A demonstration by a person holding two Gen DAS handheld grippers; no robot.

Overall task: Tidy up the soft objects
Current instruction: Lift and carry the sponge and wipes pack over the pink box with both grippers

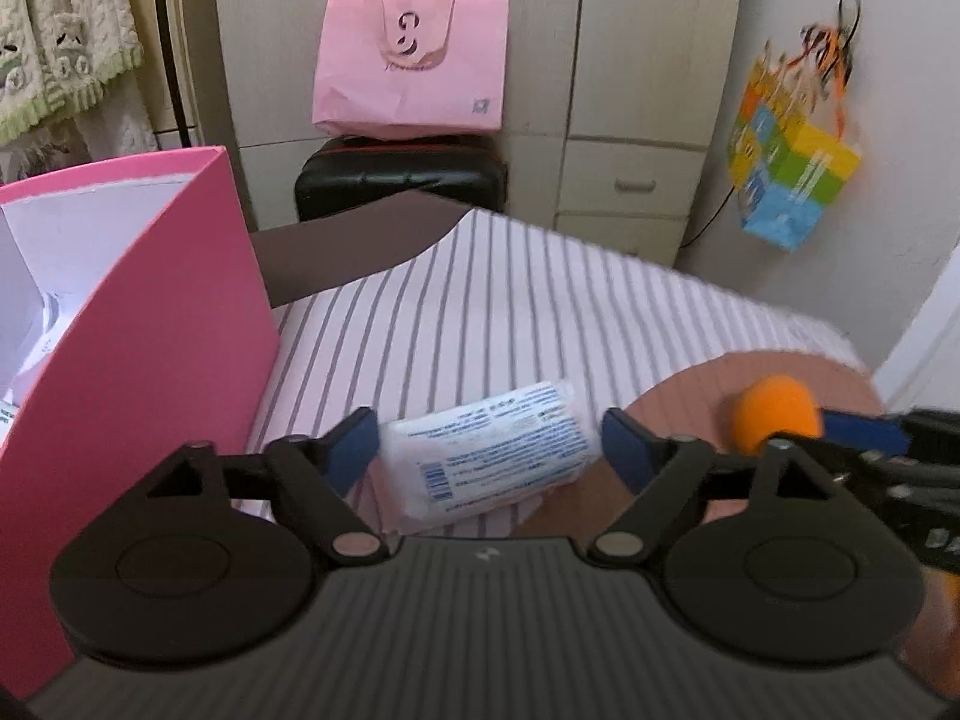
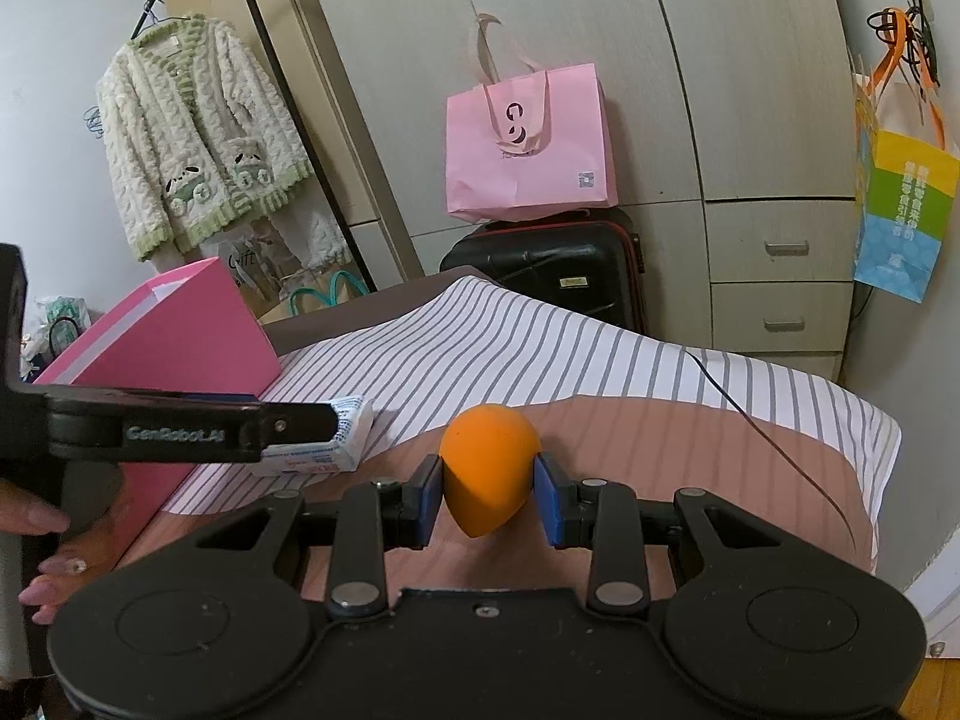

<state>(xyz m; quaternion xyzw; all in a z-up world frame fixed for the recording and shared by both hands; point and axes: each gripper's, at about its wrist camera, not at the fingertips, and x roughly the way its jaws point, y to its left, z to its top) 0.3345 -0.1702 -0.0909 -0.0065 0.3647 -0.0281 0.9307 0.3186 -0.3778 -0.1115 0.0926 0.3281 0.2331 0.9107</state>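
Left gripper (image 1: pixel 489 441) stands wide, both blue pads clear of the white packet (image 1: pixel 489 450) that lies between them on the striped cloth (image 1: pixel 480 300). No squeeze on it at all. The packet sits just beside the pink box (image 1: pixel 138 330), whose open top shows white inside. Over on the right, the right gripper (image 2: pixel 487 495) is partly closed and clamped on the orange sponge (image 2: pixel 487 468), 1 pad pressed to each side, rounded end up, pointed end down. In the right wrist view the left gripper's arm crosses in front of the packet, with a hand (image 2: pixel 42 546) on its handle. Behind: a pink bag (image 2: pixel 528 144) on top of a black suitcase (image 2: pixel 552 267).
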